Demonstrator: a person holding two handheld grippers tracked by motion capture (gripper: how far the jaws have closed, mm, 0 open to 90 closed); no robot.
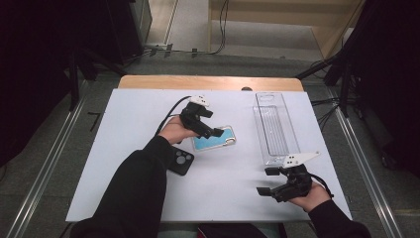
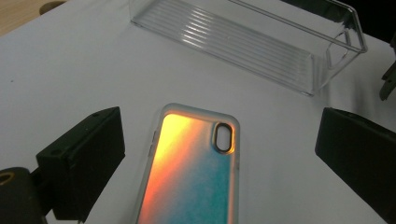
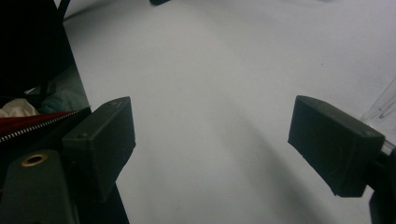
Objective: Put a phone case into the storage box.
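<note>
We hold the left gripper [image 1: 218,130] low over the teal-and-orange phone case [image 2: 191,172], jaws spread wide with the case lying between them on the white tabletop [image 1: 138,114], apparently untouched, though the pads' lower edges are hard to see. A black phone case [image 1: 181,161] lies just beside our left sleeve. The clear plastic tray [image 1: 275,126] stands to the right. Our right gripper [image 1: 266,181] rests near the tray's near end, jaws spread on nothing.
</note>
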